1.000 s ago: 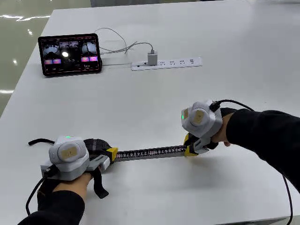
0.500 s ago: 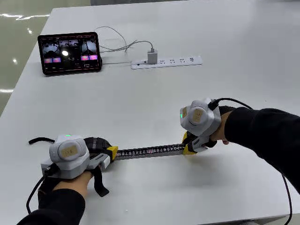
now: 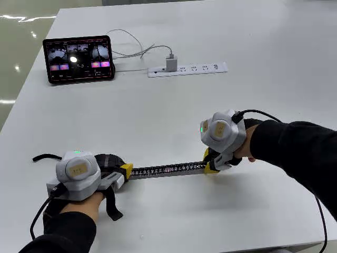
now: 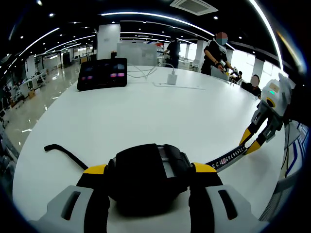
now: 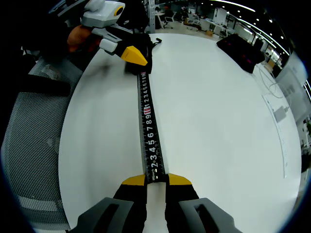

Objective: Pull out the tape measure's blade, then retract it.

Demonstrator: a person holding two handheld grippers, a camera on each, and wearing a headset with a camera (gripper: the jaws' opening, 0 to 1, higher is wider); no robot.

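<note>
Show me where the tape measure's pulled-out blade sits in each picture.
Head view: blade lies low centre, running left to right.
Left gripper view: blade low right, slanting upward.
Right gripper view: blade centre, running up from the bottom.
Shared landmark: the tablet, upper left; upper left; upper right.

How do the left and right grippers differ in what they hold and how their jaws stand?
The left gripper is shut on the black tape measure case, jaws spread wide around it; the right gripper is shut on the end of the black numbered blade, jaws almost together. The left gripper sits low along the white table; the right gripper tilts down at it. Both have yellow-tipped jaws.
</note>
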